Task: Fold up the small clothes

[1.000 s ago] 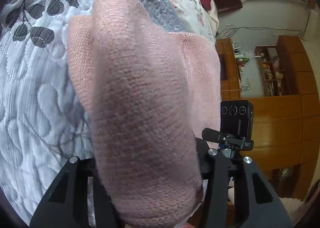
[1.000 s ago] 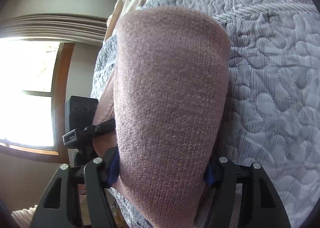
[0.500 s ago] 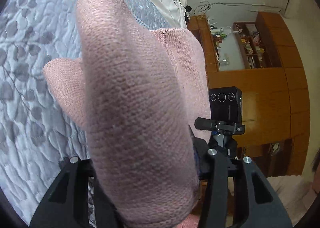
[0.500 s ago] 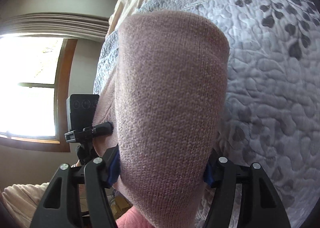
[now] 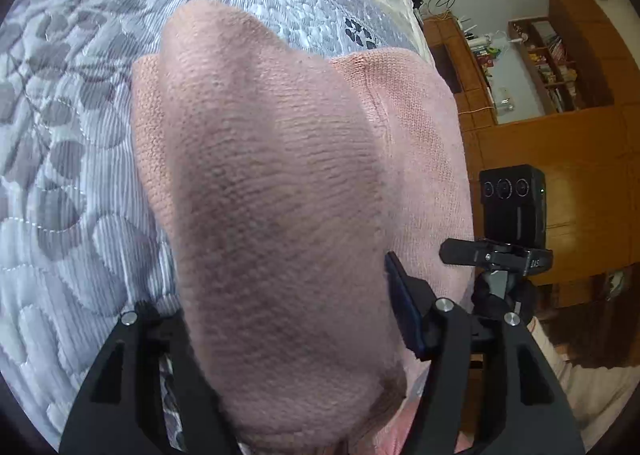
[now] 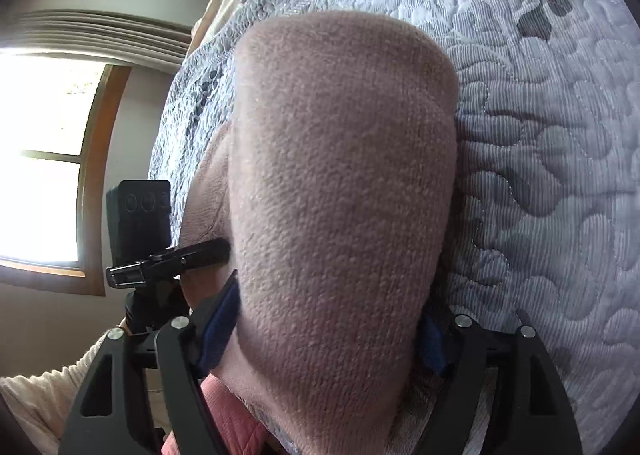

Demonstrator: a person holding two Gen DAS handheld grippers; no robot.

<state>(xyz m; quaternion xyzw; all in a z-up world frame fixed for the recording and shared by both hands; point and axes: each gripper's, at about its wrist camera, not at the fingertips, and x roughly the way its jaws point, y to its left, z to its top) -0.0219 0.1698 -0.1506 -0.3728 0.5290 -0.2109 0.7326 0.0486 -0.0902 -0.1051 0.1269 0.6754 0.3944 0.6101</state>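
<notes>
A pink knitted garment (image 5: 280,215) bulges up between the fingers of my left gripper (image 5: 288,339), which is shut on it. Its far part (image 5: 416,127) lies spread on the grey quilt. In the right wrist view the same pink knit (image 6: 340,195) fills the middle, and my right gripper (image 6: 332,339) is shut on it, blue pads (image 6: 220,327) pressed against the cloth. The fingertips of both grippers are hidden by the fabric. Each view shows the other gripper's black camera block (image 5: 512,199) (image 6: 138,219) beside the garment.
A grey quilted bedspread with a leaf pattern (image 5: 72,159) (image 6: 552,143) lies under the garment. Wooden cabinets and shelves (image 5: 560,67) stand beyond the bed's edge. A bright window (image 6: 40,159) is at the left. A person's light sleeve (image 5: 592,383) shows low right.
Both grippers have kept hold of the pink knit and have moved over the quilt; more of the garment's spread part now shows in the left wrist view.
</notes>
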